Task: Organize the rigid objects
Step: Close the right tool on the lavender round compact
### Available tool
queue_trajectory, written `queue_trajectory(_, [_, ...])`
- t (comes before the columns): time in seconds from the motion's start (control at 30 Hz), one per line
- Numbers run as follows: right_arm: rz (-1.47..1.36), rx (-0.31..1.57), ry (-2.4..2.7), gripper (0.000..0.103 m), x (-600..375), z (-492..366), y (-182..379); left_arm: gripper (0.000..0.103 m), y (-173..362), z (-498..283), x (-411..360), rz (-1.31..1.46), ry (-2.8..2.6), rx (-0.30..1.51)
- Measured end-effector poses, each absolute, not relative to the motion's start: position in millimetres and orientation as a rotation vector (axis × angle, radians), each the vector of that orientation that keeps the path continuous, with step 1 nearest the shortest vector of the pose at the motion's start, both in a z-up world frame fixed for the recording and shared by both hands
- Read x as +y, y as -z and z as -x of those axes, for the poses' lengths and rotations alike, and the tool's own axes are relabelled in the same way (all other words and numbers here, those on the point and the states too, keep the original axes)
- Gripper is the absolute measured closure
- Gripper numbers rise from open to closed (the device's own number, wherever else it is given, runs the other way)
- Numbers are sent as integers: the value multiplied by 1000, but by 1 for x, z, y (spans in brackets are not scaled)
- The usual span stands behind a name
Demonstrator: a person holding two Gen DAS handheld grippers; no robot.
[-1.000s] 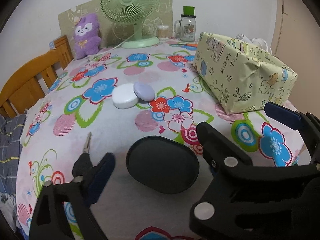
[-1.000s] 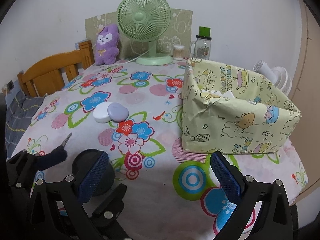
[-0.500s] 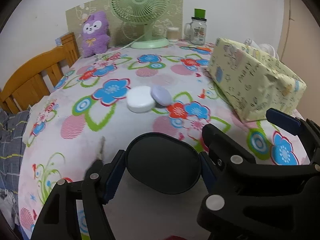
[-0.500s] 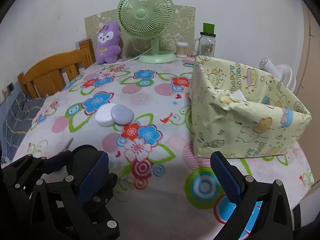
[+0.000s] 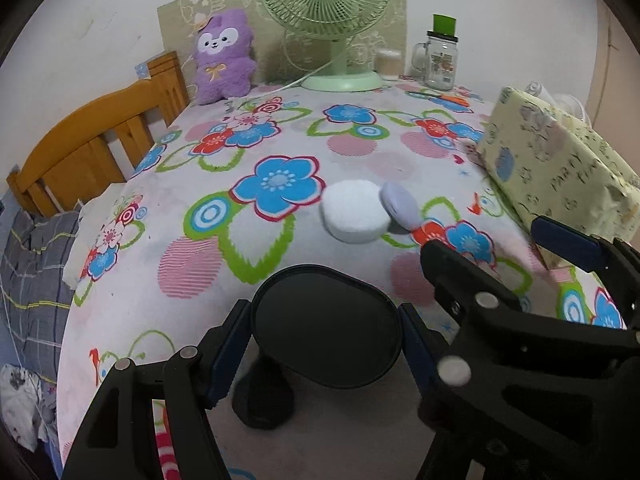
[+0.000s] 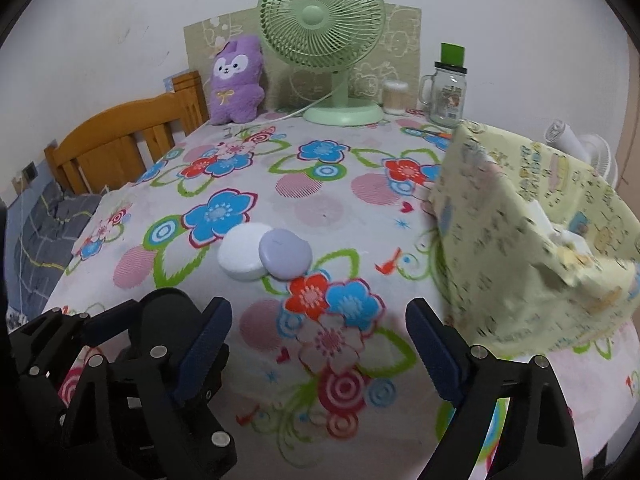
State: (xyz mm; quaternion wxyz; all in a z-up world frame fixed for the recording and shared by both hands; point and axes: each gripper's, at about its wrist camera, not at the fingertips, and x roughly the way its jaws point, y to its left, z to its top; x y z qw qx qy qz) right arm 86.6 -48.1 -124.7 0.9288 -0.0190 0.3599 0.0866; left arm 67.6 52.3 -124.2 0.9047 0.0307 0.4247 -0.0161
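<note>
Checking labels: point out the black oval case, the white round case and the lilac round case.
black oval case [image 5: 326, 332], left wrist view, lid centre
white round case [image 6: 240, 252], right wrist view, top face
lilac round case [image 6: 285, 254], right wrist view, lid centre

My left gripper [image 5: 326, 340] is a matte black plastic frame of angular, cut-out arms pinned with round silver rivets, and each finger ends in a dark navy pad [image 5: 226, 350] with a finely ribbed face. My right gripper [image 6: 319, 346] is the same build: black struts with triangular openings, silver pivot pins along the linkages, and long navy ribbed pads [image 6: 430, 354] on the inner faces of the fingers. I see no cables, labels or sleeves on either one.
</note>
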Motion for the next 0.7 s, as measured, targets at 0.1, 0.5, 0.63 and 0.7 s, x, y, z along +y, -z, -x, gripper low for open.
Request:
queue_trajectory(0.1, [42, 753, -183, 21, -42, -100, 126, 29, 122, -75, 54, -75, 15, 866])
queue_trajectory(0.5, [8, 810, -189, 33, -38, -136, 135, 29, 124, -102, 60, -57, 1, 883])
queue_trajectory(0.63, [5, 821, -208, 41, -37, -143, 138, 29, 127, -110, 61, -41, 10, 897])
queue_trajectory(0.7, [8, 816, -217, 41, -36, -145, 138, 29, 127, -112, 61, -44, 7, 898])
